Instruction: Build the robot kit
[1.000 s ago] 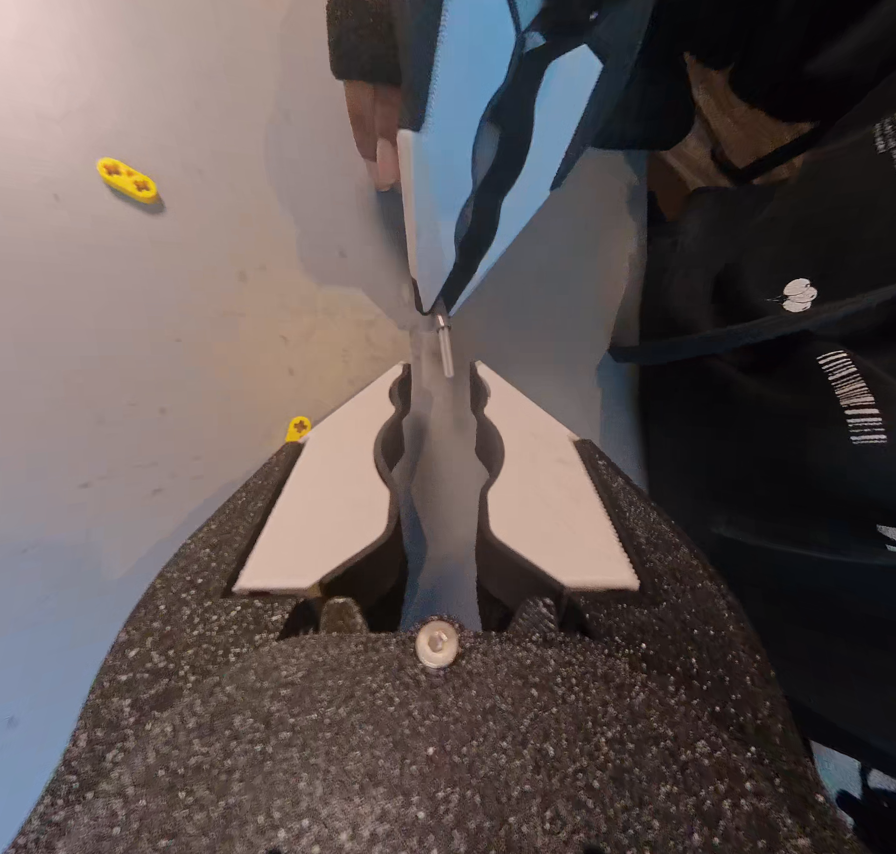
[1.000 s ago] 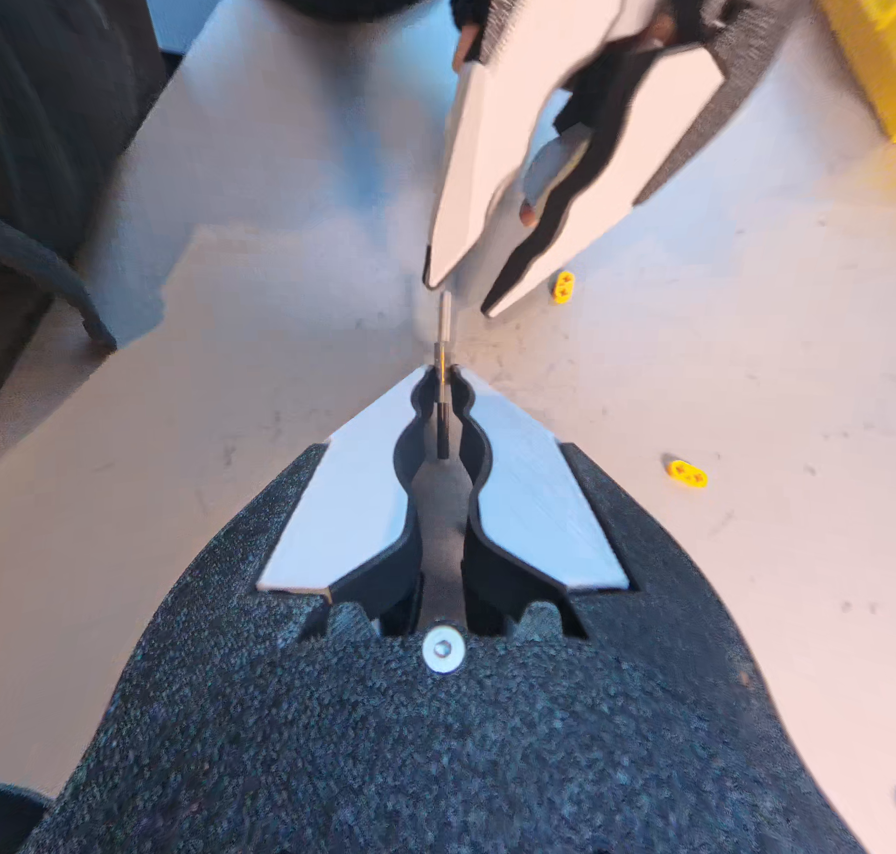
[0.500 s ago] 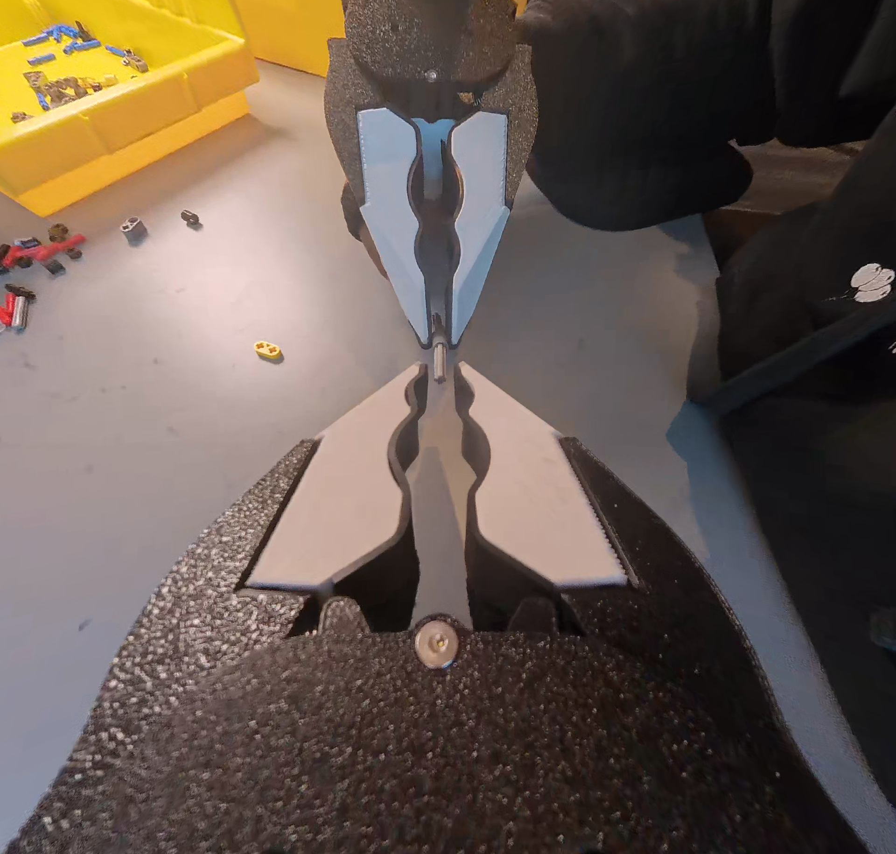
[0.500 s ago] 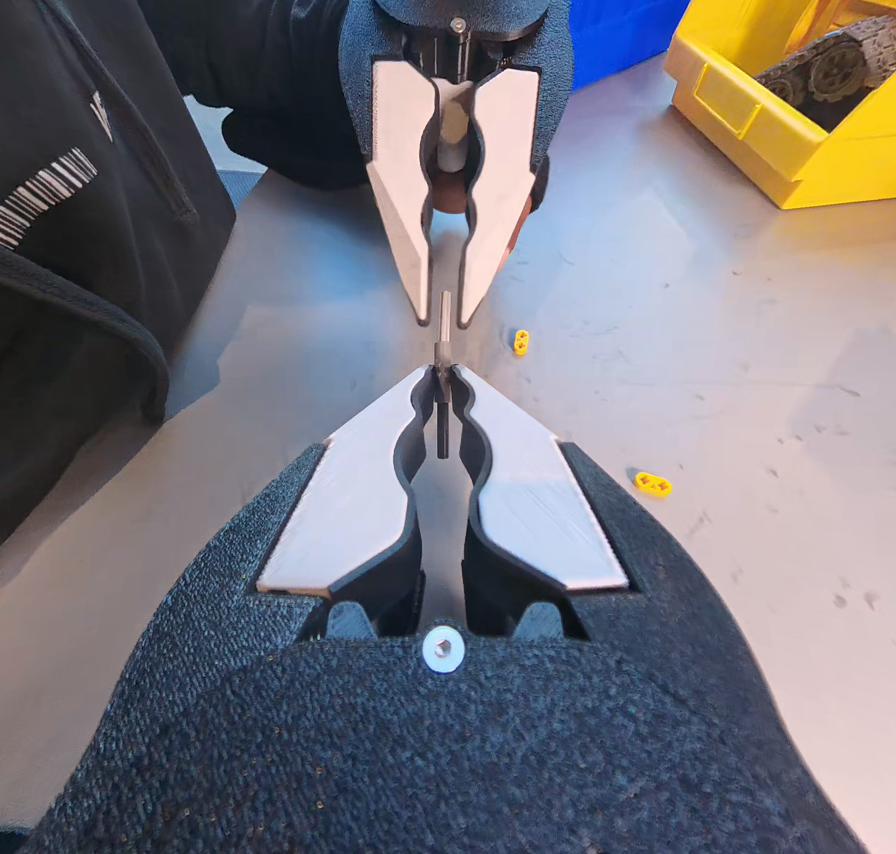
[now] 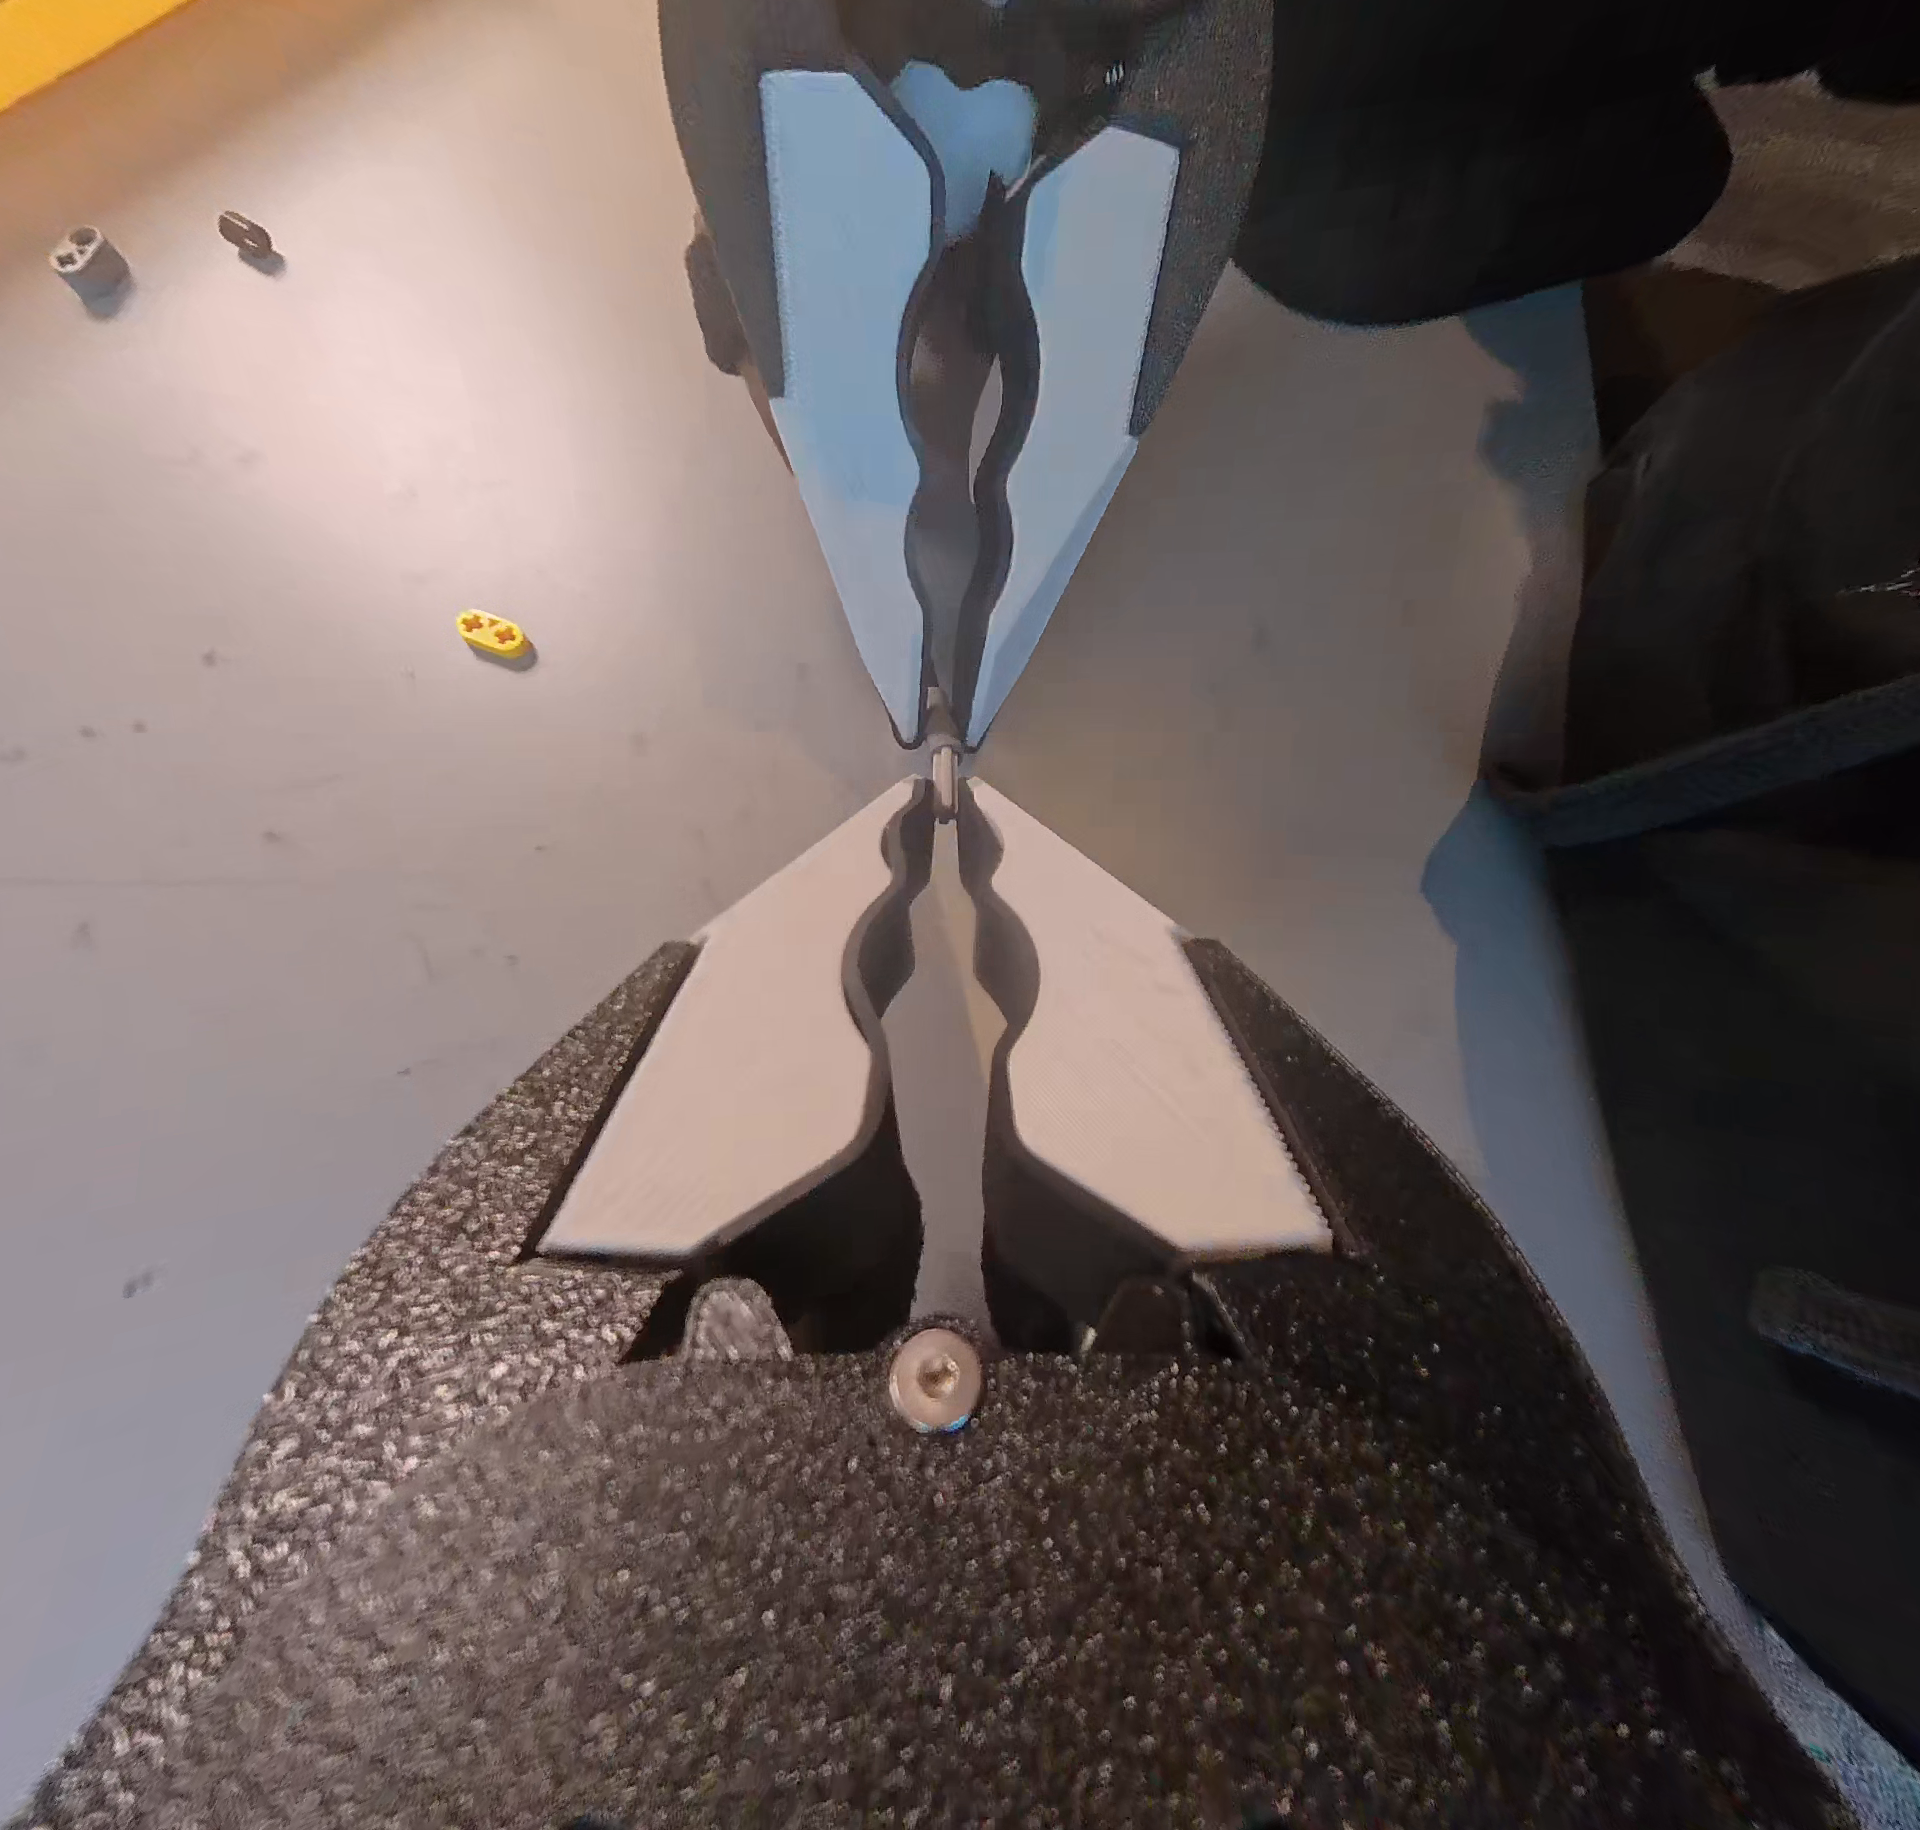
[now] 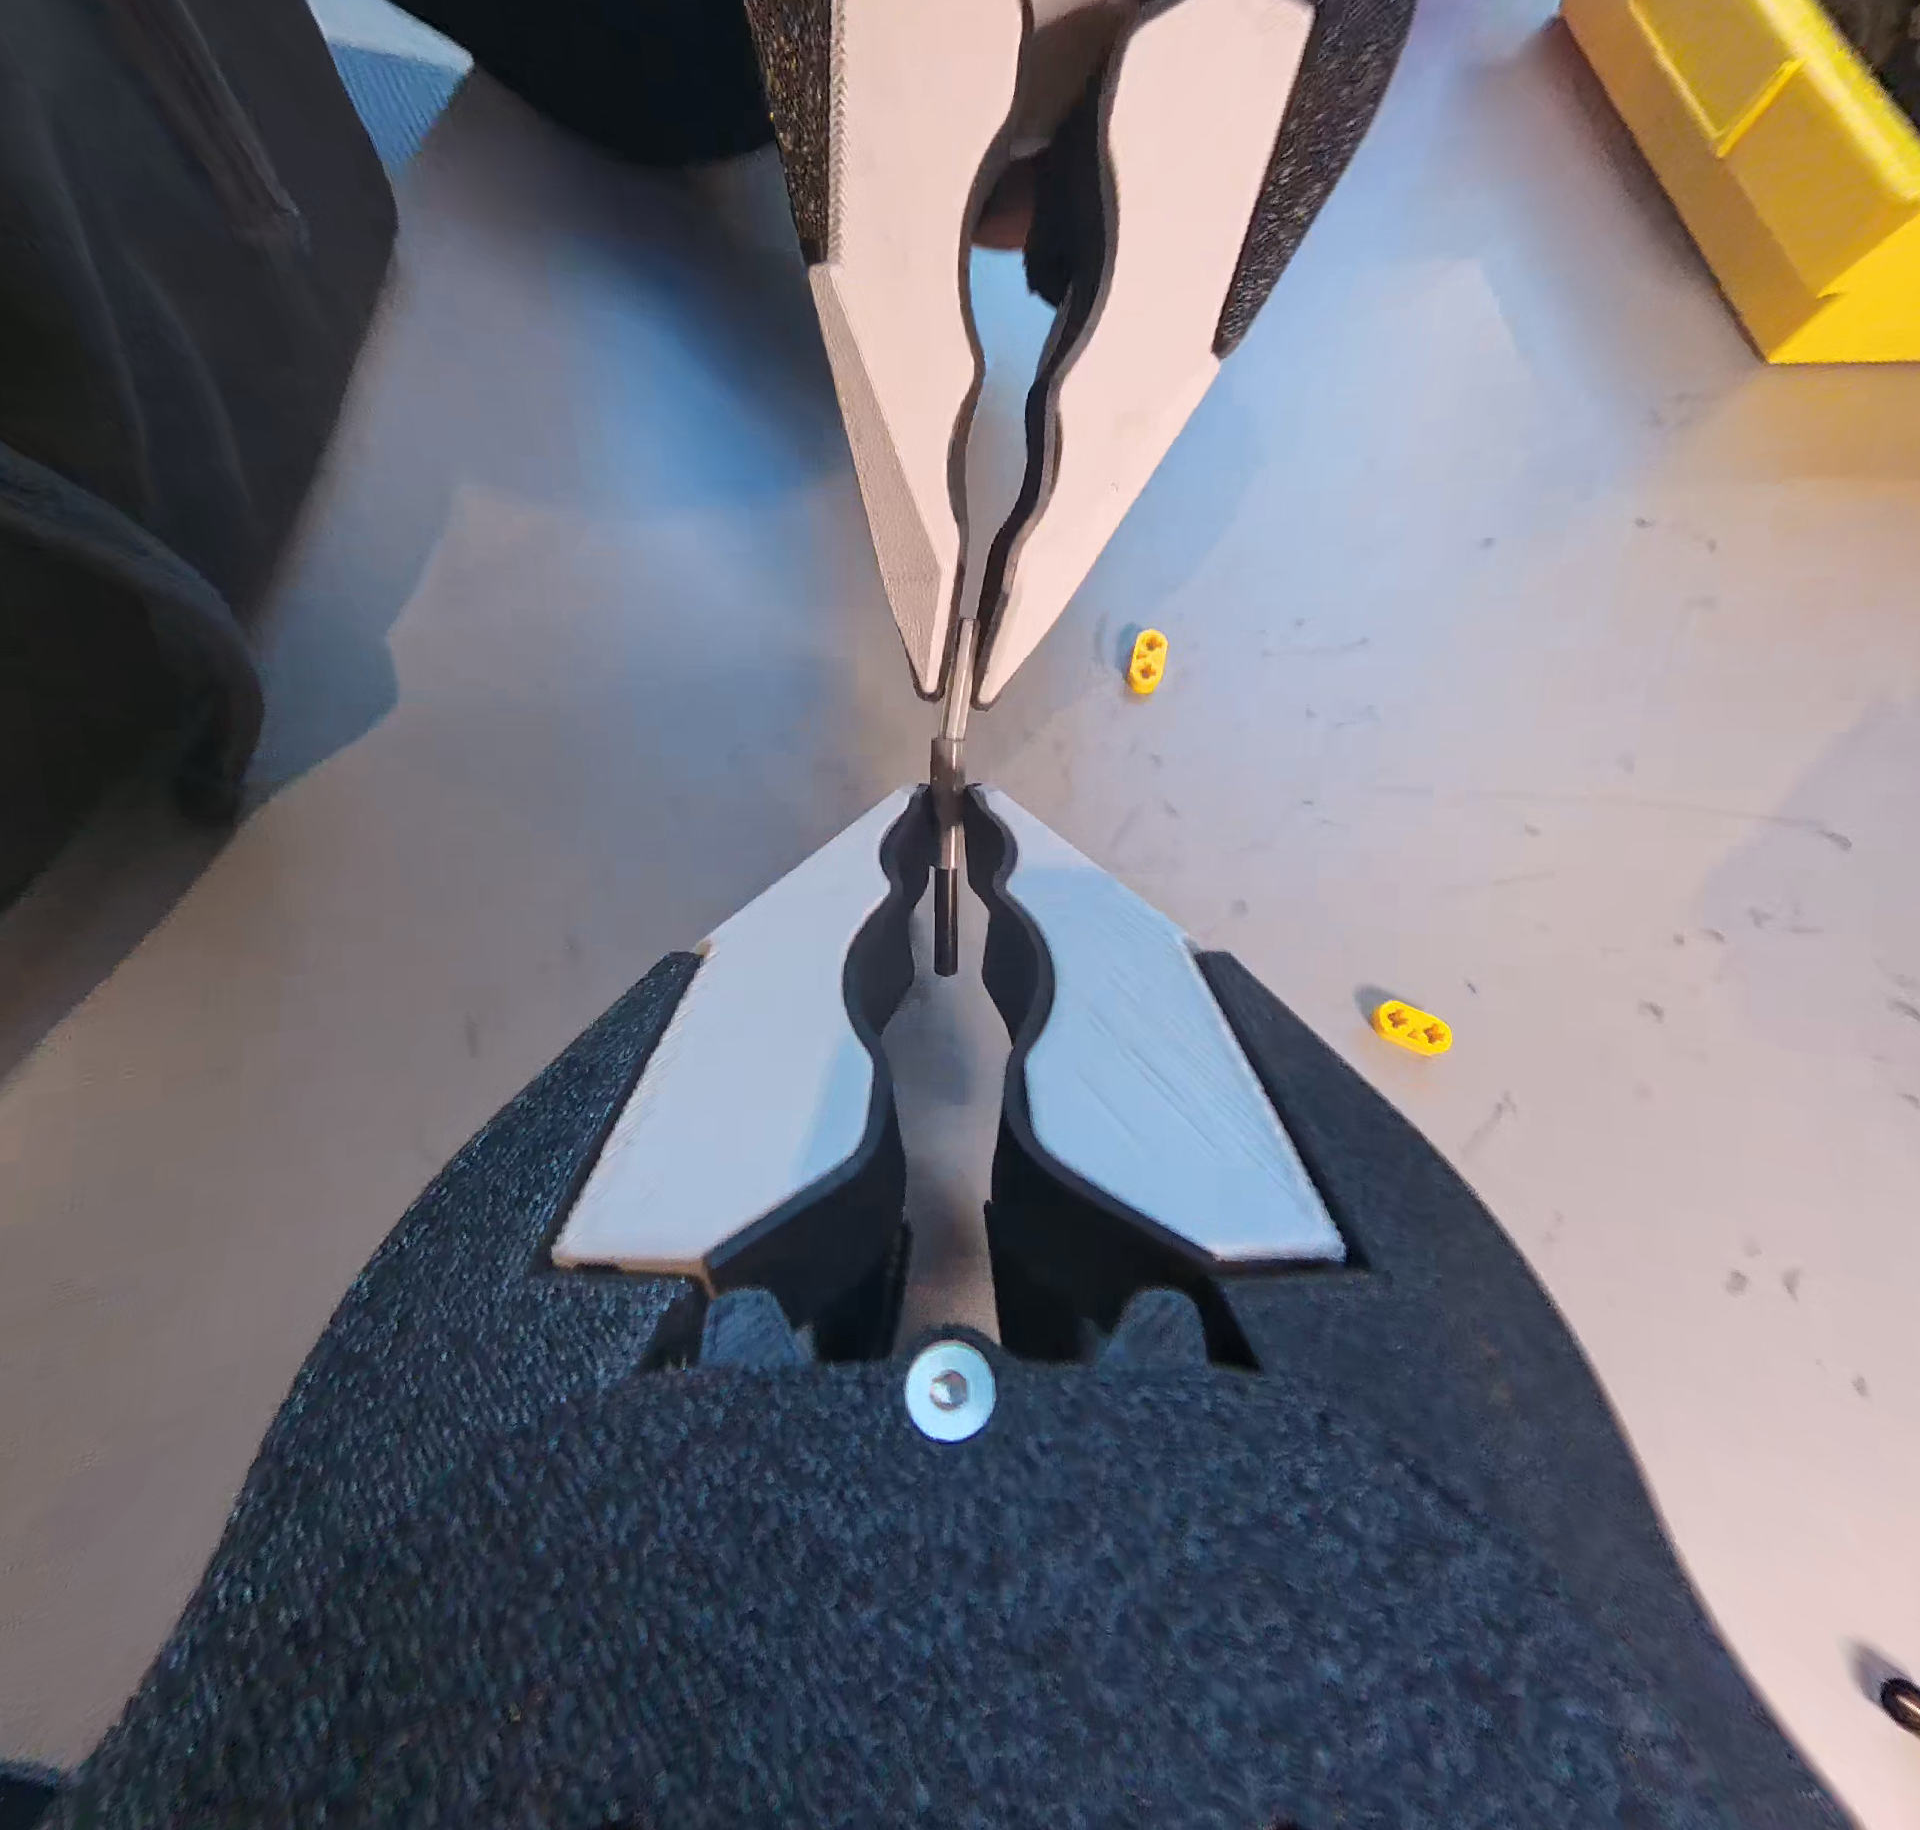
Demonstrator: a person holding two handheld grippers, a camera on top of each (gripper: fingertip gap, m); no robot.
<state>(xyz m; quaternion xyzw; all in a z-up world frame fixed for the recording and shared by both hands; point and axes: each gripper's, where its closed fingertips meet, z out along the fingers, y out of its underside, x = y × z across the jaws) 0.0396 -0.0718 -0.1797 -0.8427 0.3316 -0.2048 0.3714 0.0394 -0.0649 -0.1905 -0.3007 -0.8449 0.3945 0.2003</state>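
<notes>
**Two grippers meet tip to tip over a small pin**

Above the middle of the grey desk (image 6: 1558,741), the right gripper (image 6: 945,793) stays out of nothing: its jaws are clamped on a thin dark pin (image 6: 945,887), which lies lengthwise between the fingers. Facing it, the left gripper (image 5: 943,793) has its tips drawn in around the pin's lighter end, though a firm clamp cannot be confirmed. Two yellow links (image 6: 1146,660) lie beside them; a yellow bin (image 6: 1787,170) sits toward a far corner.

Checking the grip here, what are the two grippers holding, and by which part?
A thin grey axle rod. The right gripper has its jaws shut on the dark middle, one end jutting back between them. The left gripper pinches the lighter opposite end.
</notes>
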